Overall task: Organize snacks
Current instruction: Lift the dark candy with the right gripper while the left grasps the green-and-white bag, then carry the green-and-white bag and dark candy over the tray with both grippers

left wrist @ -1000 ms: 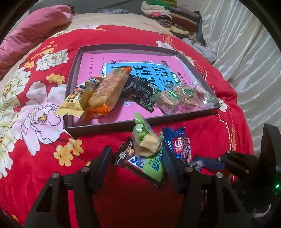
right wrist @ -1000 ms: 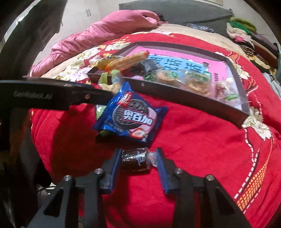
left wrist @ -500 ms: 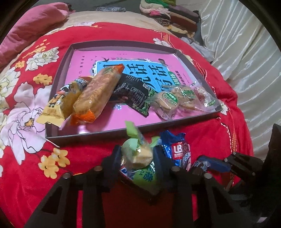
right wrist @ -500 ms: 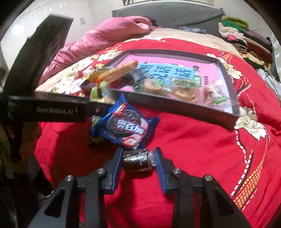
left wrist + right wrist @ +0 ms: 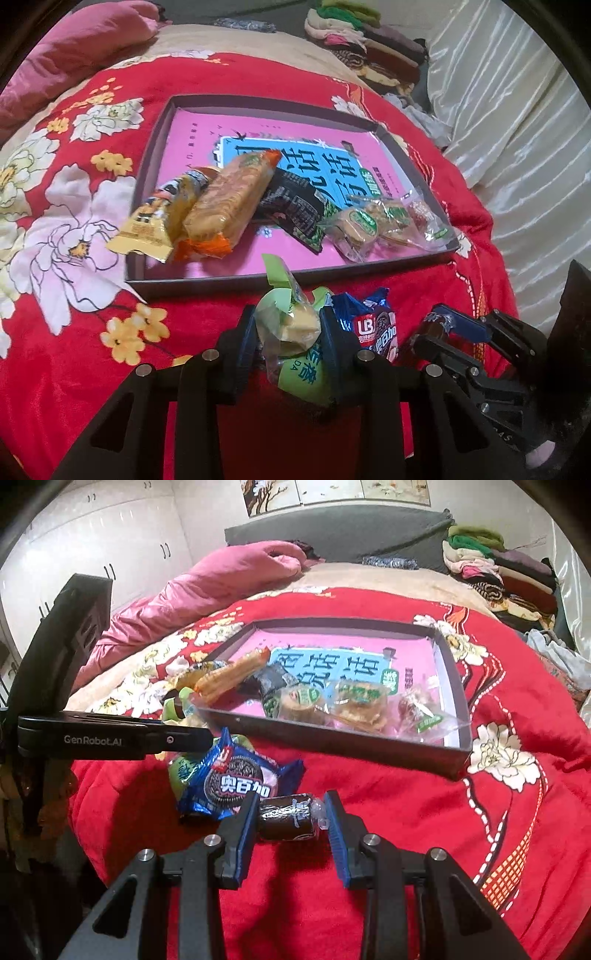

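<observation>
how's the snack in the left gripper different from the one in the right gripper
The pale cake sits in a clear wrapper with green ends; the chocolate roll is dark brown in clear film. The cake's wrapper tail stands up above the left gripper; the roll lies crosswise in the right gripper. Both are clamped, outside the tray.

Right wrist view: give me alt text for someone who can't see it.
The right gripper is shut on a dark wrapped cake roll above a red flowered blanket. A blue cookie packet lies just beyond it, and behind that a shallow tray holds several wrapped snacks. The left gripper reaches in from the left, gripping a green-wrapped snack.
</observation>
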`<state>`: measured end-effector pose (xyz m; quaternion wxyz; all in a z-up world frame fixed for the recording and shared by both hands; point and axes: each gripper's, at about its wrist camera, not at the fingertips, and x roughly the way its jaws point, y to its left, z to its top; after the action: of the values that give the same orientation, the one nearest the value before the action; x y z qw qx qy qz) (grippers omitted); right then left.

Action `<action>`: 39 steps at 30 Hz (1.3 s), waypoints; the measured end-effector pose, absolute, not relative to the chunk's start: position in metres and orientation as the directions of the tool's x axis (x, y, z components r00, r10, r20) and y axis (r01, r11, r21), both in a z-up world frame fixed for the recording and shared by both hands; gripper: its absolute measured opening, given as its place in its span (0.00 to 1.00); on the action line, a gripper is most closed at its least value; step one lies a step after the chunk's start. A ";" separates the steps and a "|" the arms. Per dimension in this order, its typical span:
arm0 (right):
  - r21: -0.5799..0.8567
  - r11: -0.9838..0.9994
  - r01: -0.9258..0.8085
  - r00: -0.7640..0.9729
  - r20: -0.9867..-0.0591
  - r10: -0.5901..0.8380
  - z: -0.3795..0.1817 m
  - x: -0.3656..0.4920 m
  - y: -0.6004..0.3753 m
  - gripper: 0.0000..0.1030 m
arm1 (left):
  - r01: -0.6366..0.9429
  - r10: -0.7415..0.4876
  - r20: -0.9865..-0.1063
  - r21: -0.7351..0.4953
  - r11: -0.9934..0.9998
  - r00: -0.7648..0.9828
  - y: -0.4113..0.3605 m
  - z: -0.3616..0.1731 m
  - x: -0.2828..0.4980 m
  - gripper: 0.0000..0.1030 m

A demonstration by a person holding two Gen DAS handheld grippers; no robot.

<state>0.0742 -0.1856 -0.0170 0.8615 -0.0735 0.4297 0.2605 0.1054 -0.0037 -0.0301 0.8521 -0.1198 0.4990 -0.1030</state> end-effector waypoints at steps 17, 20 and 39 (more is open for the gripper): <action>0.098 0.855 -0.509 0.526 -0.751 0.399 -0.011 0.080 -0.189 0.35 | 0.020 -0.303 -0.808 -0.340 0.940 0.505 0.013 -0.022 0.102 0.33; 0.090 0.853 -0.514 0.529 -0.750 0.398 -0.011 0.079 -0.186 0.35 | 0.007 -0.301 -0.804 -0.347 0.938 0.512 0.018 -0.022 0.102 0.33; 0.101 0.860 -0.501 0.608 -0.666 0.433 0.009 0.083 -0.194 0.35 | 0.004 -0.304 -0.752 -0.373 0.928 0.585 0.027 0.010 0.100 0.33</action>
<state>0.0825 -0.1944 0.0086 0.8954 -0.0477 0.3578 0.2607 0.1005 0.0266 0.0100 0.8741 -0.1681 0.4471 -0.0882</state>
